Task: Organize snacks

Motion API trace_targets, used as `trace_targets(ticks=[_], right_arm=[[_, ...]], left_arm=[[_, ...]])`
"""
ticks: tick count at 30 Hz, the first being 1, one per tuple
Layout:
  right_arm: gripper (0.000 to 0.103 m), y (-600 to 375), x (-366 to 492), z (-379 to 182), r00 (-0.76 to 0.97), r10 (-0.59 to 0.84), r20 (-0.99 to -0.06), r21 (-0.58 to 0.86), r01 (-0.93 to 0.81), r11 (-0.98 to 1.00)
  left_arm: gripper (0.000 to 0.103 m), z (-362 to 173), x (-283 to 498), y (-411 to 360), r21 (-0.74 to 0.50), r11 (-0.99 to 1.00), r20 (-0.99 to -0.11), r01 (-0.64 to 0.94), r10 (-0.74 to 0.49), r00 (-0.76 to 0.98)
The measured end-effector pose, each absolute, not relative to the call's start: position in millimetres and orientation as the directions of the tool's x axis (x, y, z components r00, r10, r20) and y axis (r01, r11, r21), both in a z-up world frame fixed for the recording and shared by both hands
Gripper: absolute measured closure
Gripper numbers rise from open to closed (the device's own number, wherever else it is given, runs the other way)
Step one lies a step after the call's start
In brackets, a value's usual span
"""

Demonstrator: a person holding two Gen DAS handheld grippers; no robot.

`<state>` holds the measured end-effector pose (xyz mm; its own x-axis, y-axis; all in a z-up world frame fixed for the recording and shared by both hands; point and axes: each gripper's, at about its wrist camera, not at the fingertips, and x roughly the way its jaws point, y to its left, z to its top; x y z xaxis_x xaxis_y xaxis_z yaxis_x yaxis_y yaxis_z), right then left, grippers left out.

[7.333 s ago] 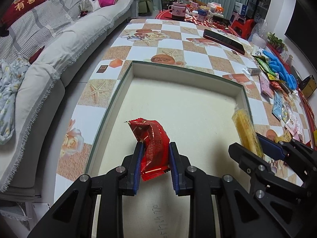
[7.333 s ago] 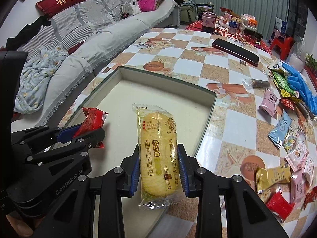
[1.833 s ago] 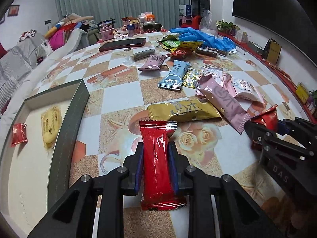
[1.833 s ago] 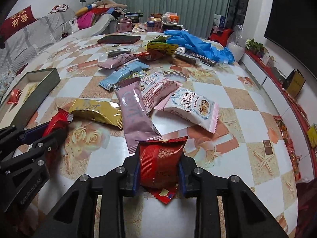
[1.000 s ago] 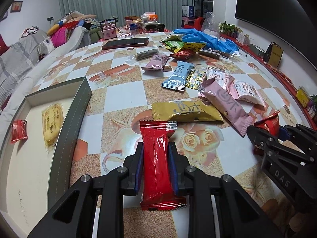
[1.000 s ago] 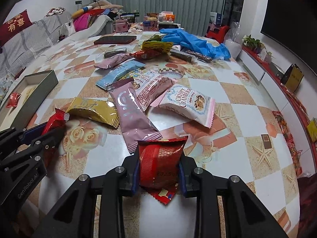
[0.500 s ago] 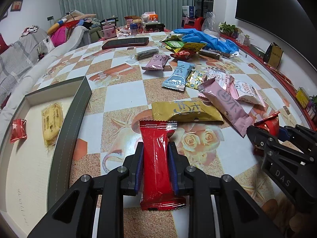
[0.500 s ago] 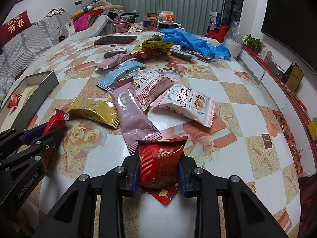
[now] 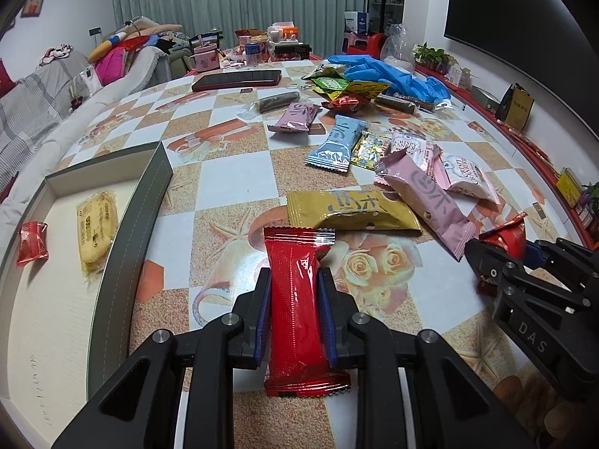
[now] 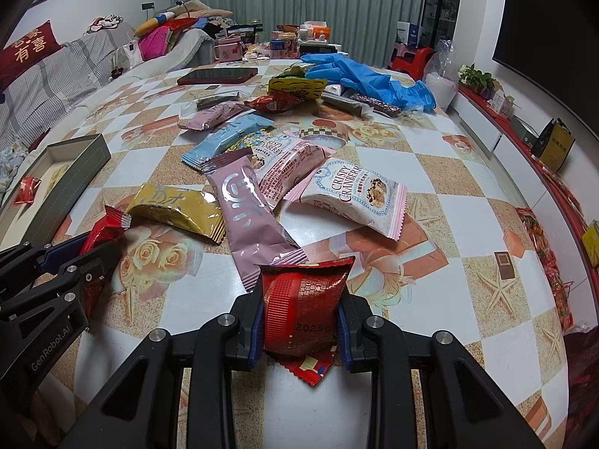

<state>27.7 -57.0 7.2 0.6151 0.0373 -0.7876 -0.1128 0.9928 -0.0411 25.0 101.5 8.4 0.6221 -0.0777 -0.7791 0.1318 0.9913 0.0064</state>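
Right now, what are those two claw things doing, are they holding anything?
Left gripper: closed on a long red snack packet.
Right gripper: closed on a short red snack pouch.

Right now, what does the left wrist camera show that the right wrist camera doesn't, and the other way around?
Only the left wrist view shows the long red packet face-on between the left gripper fingers, and the yellow snack plainly inside the box. Only the right wrist view shows the square red packet with its printed digits, gripped by the right gripper, and the cranberry packet's full label. Both show the gold packet, the pink packet and the blue gloves.
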Motion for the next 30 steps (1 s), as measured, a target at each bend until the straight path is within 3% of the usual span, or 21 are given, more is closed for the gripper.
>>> trace_targets(ticks=[30], right_arm=[[0.071,-57.4,22.8,7.2,0.613,0.071,-0.787,-0.01,-0.128,0.992]], left_arm=[[0.077,8.6,24.6,101.9,-0.001,0.991,-0.779,0.131,-0.082,0.622]])
